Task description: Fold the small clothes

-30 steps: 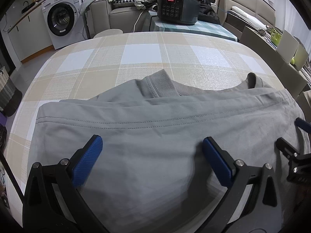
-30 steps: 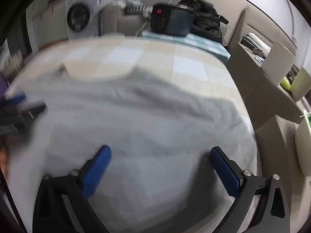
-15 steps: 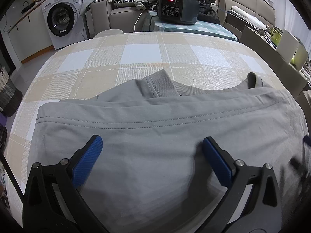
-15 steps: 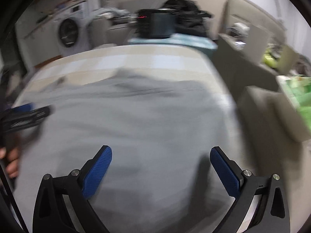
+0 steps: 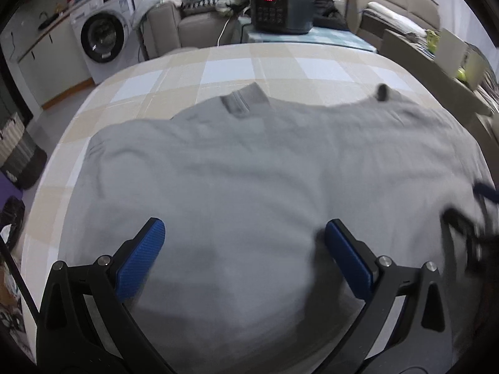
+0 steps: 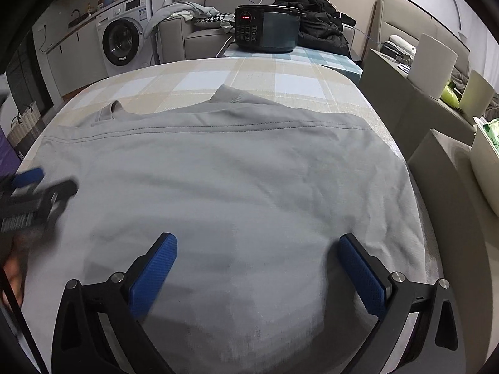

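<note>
A grey garment [image 5: 249, 168] lies spread and folded once across the checked tablecloth [image 5: 224, 68]; its stitched hem [image 6: 218, 126] runs across the far side in the right wrist view, where the garment [image 6: 237, 187] fills the middle. My left gripper [image 5: 244, 249] hovers over the near part of the cloth, open, nothing between its blue pads. My right gripper [image 6: 257, 263] is also open above the cloth's near right part. Each gripper shows blurred at the edge of the other's view: right gripper [image 5: 477, 205], left gripper [image 6: 34, 193].
A dark pressure cooker [image 6: 265, 28] stands on a small table beyond the far edge. A washing machine [image 6: 121, 39] is at the back left, a sofa with clothes behind. Beige furniture with white containers [image 6: 433, 65] flanks the table's right edge. A woven basket [image 5: 18, 152] sits left.
The left gripper has pulled back and up, so more of the garment shows. The right gripper swung its view back toward the table's middle; the other gripper now appears at each view's edge.
</note>
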Tool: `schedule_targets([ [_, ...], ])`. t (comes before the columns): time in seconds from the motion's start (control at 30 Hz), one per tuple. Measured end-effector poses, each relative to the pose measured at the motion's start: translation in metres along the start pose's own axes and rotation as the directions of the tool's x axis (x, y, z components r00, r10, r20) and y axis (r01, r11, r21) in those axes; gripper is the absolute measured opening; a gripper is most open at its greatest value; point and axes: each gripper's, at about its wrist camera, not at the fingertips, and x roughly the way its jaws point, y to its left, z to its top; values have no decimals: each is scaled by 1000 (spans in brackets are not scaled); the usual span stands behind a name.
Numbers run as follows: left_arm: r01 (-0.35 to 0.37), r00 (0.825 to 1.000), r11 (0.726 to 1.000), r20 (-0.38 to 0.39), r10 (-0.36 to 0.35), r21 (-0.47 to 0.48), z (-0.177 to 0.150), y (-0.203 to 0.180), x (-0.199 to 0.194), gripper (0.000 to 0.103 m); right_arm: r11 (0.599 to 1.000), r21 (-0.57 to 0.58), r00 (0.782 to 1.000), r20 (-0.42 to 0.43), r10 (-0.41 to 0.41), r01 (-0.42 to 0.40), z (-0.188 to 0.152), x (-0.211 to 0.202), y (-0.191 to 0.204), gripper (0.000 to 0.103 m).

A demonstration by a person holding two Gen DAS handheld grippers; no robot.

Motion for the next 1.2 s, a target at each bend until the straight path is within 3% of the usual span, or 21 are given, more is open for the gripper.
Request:
schedule_targets([
  [0.17, 19, 1000, 999, -19, -20, -51, -35, 24, -21, 103, 1000, 0, 1000, 1, -2, 2, -4, -2, 5, 102],
  [0.33, -46, 999, 998, 5, 46, -53, -71, 63, -47, 103, 1000, 0, 1000, 1, -2, 2, -5, -3, 5, 102],
  [0.43, -23, 1000, 989, -10, 22, -148, -89, 95, -55, 103, 1000, 0, 1000, 1, -2, 2, -5, -3, 5, 102],
  [0.73, -35, 999, 987, -16, 33, -159, -93, 101, -57, 103, 1000, -3, 1000, 13, -12, 12, -9, -13, 11, 103],
  [0.8, -36, 999, 987, -16, 34, -158, -94, 101, -57, 103, 999, 7, 999, 31, 45, -45, -13, -32, 23, 102],
  [0.87, -36, 999, 987, -17, 34, -159, -94, 102, -57, 103, 995, -65, 995, 67, 78, -73, -16, -52, 48, 102],
  [0.93, -36, 999, 987, -16, 34, -159, -93, 101, -57, 103, 987, -160, 995, 83, 49, -35, -19, -58, 76, 102],
  [1.03, -35, 999, 987, -17, 33, -159, -93, 101, -57, 103, 972, -228, 998, 13, 61, -57, -22, -38, 106, 102],
  [1.1, -36, 999, 987, -16, 34, -159, -94, 101, -57, 103, 967, -247, 998, -3, 56, -55, -27, -29, 108, 102],
  [1.2, -38, 999, 987, -16, 35, -157, -92, 99, -58, 103, 973, -216, 996, -5, 86, -85, -34, -31, 81, 103],
])
